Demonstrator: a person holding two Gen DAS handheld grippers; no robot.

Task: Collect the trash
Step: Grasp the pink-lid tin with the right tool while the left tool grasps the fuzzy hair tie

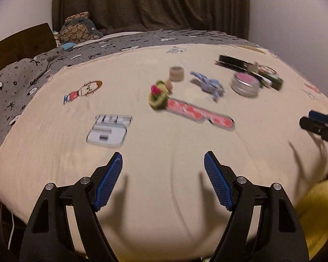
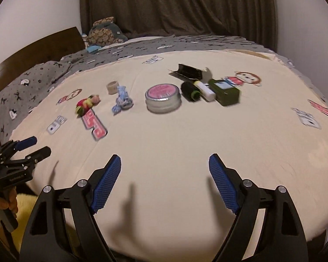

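Cream bedsheet (image 2: 164,152) is soft, so with left gripper (image 1: 163,163) and right gripper (image 2: 165,166) both wide and empty, the round tin (image 2: 163,97) might sink or skid, nudging the green box (image 2: 224,93) beside it

On the cream bed sheet (image 2: 164,152) lie the small things in a loose row: a colourful knitted bundle (image 2: 86,106), a small beige ring (image 2: 112,87), a crumpled blue-white wrapper (image 2: 122,100), a round tin with pink lid (image 2: 163,100), a black roll (image 2: 190,91), a white tube (image 2: 205,90), a dark green box (image 2: 224,92), and behind them an open black packet (image 2: 188,72).
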